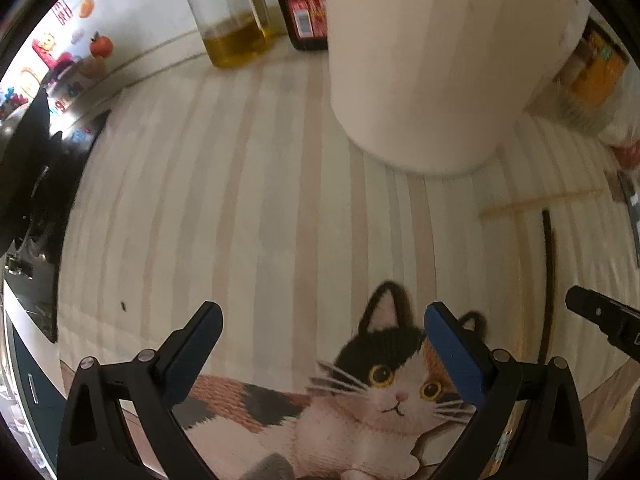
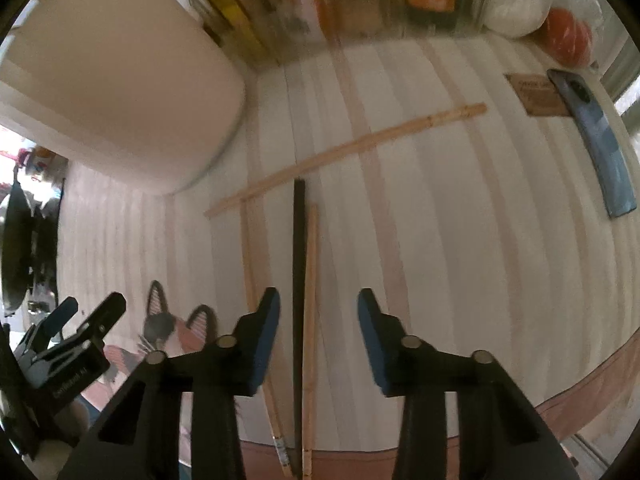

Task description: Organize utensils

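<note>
While both grippers point down at the bench (image 2: pixel 460 240), the right gripper (image 2: pixel 318 312), part open, straddles a black chopstick (image 2: pixel 298 280) untouched; the left gripper (image 1: pixel 322 336) gapes empty.

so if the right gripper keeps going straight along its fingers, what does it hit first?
Likely the black chopstick and the light wooden one beside it: both lie between the right gripper's open fingers, on the striped mat. Depth is unclear.
</note>
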`<state>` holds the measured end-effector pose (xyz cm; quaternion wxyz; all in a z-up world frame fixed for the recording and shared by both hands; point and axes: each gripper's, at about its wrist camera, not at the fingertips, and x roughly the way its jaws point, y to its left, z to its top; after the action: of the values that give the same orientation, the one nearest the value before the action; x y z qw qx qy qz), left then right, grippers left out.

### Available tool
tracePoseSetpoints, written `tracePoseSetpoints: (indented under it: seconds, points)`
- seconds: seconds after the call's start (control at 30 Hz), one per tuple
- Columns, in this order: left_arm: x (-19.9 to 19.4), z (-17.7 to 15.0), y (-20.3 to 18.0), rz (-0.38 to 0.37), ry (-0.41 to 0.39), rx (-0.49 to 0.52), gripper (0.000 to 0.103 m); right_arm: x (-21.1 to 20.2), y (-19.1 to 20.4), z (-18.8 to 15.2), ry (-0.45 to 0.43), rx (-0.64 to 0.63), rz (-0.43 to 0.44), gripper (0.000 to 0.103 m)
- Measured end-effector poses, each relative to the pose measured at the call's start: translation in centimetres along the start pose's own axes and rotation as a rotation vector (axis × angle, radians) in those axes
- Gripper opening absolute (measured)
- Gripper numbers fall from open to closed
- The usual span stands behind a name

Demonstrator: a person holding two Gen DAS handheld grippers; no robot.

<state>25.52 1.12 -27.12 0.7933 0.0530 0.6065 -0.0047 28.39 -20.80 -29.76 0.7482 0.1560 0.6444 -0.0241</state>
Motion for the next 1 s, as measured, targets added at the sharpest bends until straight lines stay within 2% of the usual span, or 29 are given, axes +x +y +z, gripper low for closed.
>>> tracePoseSetpoints:
  seconds: [0.07,0.1,0.13,0.37,0.53,0.73,0.8,0.9,0.93,0.97,1.0]
  points:
    - [0.5,-0.4,-0.2,0.002,0.013,0.009,0.103,0.5,0.1,-0.6,0.013,-0.002,-0.006,0.018]
    - [0.6,-0.6,-0.4,-0.002,0.018,0.012,0.103,0.8,0.1,-0.8,0.02,-0.01,-0.011,0.015]
    - [0.8,-0.7,-0.5,-0.002,0.024,0.015,0.103,1.0,0.2,-0.8,0.026,-0.015,-0.015,0.006]
    - [1.1,-0.8,-1.8,-0.014,0.044,0.039,0.103,1.6,0.5,-2.2,0.02,-0.06,-0.047,0.0]
    - [0.3,-0.9,-4.2,-0.048,0.036,0.081,0.103,1.7,-0.9,-3.2,0.038,-0.022,-0.061,0.0]
    - [0.1,-0.5,-8.4,-0.154,0.054,0.12,0.099,0.9,-4.4,-4.8,0.054,0.067,0.004,0.0]
    - [0.4,-0.4,-10.0,-0.173,0.067,0.149,0.083,0.6,-5.8,-5.3,0.051,0.112,0.002,0.0]
    - [1.0,-0.5,-12.1,-0.181,0.082,0.194,0.069,0.0,-7.4,-6.1,0.037,0.155,-0.006,0.0]
    - [1.2,-0.6,-12.8,-0.18,0.08,0.21,0.063,-0.1,-7.9,-6.4,0.034,0.165,-0.008,0.0]
    - [1.3,-0.7,-13.2,-0.173,0.079,0.223,0.05,-0.2,-8.2,-6.6,0.032,0.172,-0.012,0.0]
    - [1.2,-0.8,-13.7,-0.152,0.065,0.239,0.047,-0.4,-8.7,-7.0,0.026,0.183,-0.021,0.0]
